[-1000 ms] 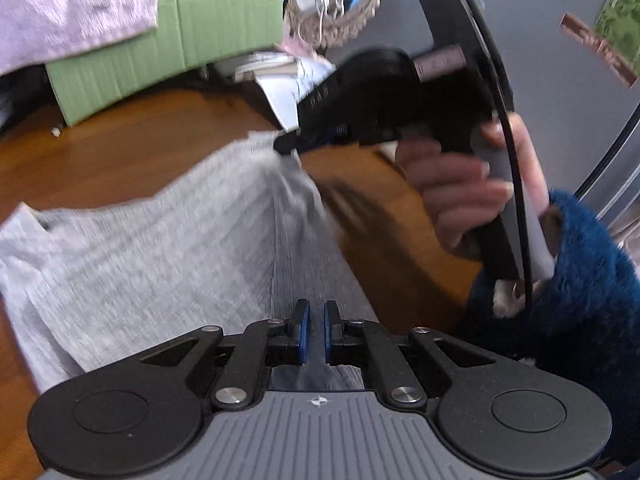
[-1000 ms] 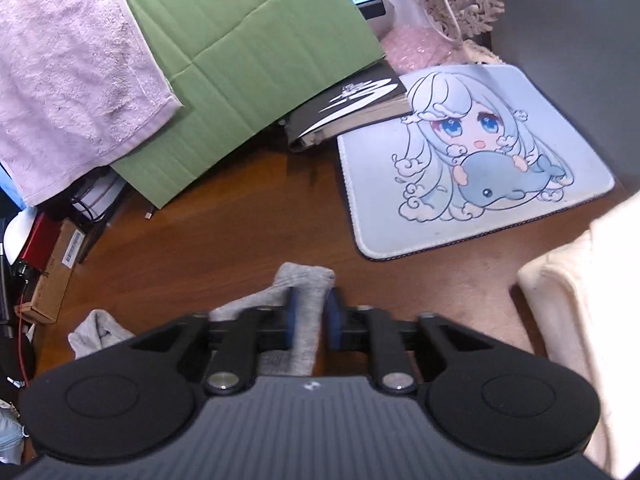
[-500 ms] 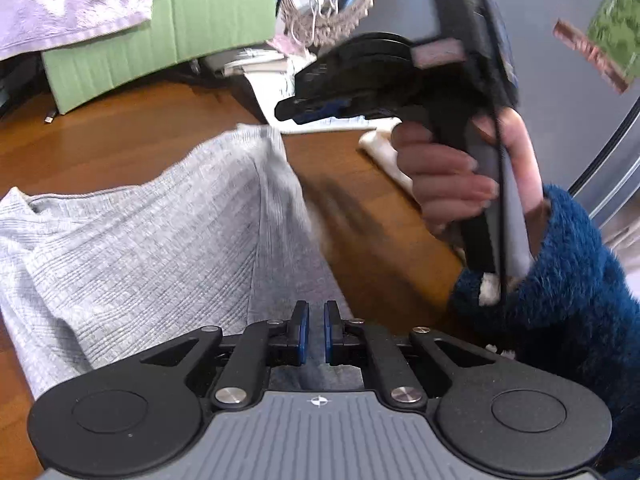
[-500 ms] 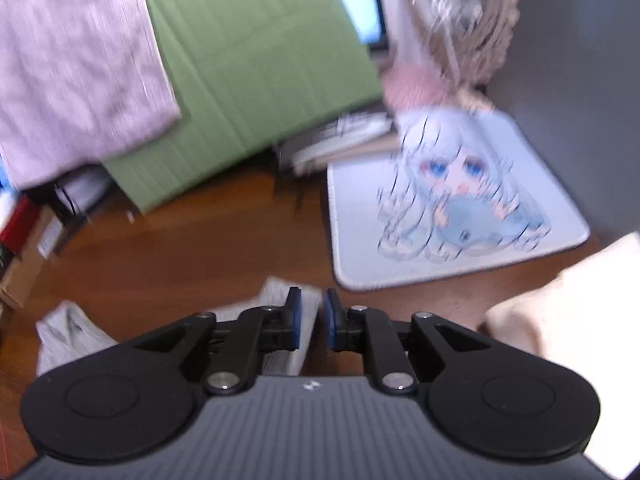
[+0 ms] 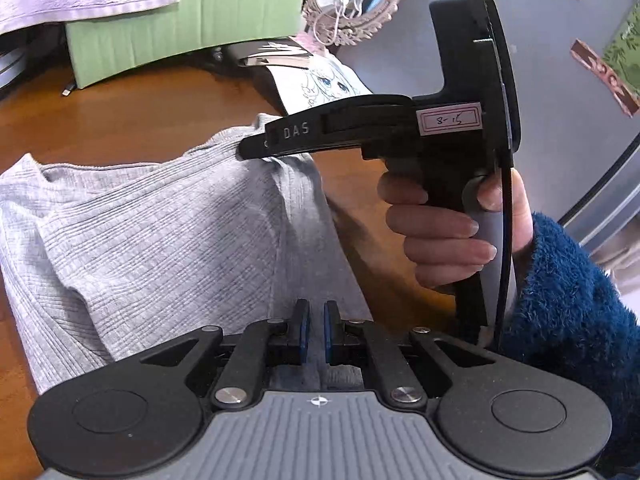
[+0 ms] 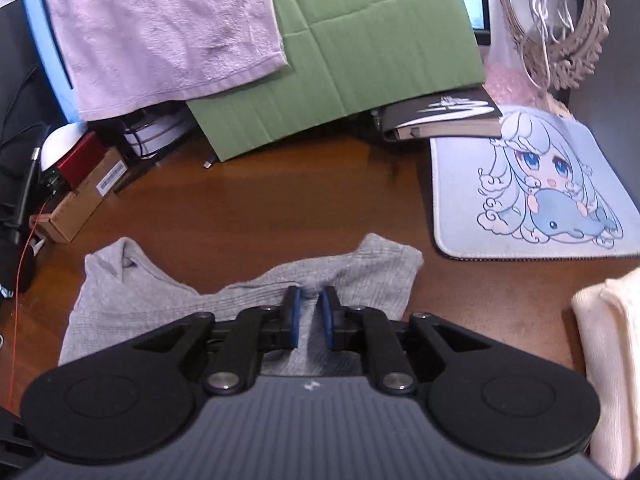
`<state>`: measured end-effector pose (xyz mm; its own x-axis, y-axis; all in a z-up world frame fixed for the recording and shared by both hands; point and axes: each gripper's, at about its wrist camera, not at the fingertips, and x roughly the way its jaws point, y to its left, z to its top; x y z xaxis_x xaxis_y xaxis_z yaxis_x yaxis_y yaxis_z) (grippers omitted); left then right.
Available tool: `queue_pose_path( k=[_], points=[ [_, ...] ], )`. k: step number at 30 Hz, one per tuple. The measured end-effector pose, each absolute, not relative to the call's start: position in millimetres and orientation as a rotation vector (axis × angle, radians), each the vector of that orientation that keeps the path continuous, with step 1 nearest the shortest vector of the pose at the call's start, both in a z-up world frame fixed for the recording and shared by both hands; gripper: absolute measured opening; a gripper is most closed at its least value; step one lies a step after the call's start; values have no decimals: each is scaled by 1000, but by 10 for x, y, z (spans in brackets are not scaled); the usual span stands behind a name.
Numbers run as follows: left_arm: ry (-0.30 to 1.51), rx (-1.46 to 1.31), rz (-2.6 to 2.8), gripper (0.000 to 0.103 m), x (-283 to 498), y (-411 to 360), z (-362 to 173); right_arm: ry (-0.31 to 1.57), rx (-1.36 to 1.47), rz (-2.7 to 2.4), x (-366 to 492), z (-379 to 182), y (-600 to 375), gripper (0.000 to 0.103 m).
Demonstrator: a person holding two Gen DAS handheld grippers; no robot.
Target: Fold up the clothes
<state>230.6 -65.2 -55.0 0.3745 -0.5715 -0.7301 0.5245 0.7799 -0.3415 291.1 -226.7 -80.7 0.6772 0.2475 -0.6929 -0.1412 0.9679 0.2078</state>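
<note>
A grey ribbed garment (image 5: 160, 232) lies on the wooden table (image 6: 260, 200). In the right wrist view it (image 6: 360, 272) spreads under the fingers. My left gripper (image 5: 314, 328) is shut on its near edge, and the cloth runs up between the blue pads. A hand (image 5: 440, 232) in a blue fleece sleeve (image 5: 560, 320) holds my right gripper (image 5: 246, 150), whose tip sits at the garment's far edge, where wrinkles gather. From its own camera, the right gripper (image 6: 310, 312) has its jaws closing, with a raised fold of the cloth between the pads.
A green cardboard sheet (image 6: 360, 40) and a pink towel (image 6: 160, 20) lean at the back. A cartoon mouse mat (image 6: 520, 192) and a black book (image 6: 440, 120) lie at the right, with a cream cloth (image 6: 608, 340) at the near right. Small boxes (image 6: 88, 192) and cables crowd the left.
The right gripper let go of the garment's corner and lifted off half a second ago. It has rolled and now sits on the far edge. The left gripper kept its hold.
</note>
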Motion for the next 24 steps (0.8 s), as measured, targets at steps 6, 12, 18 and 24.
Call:
queue_pose_path(
  k=[6,12,18,24],
  points=[
    [828,-127,-588,6,2370,-67,-74,743,140,202,2791,-557,-2379,14],
    [729,-147,-244,31,2794,612,18,758,228,91,2889,-582,-2730,19],
    [814,-219,-180,31,3371,898,-242,762,302,58,2932,-696,-2863,19],
    [834,-131,-231,32,3435,807,-392,765,317,61,2947,-728,-2860,25]
  ],
)
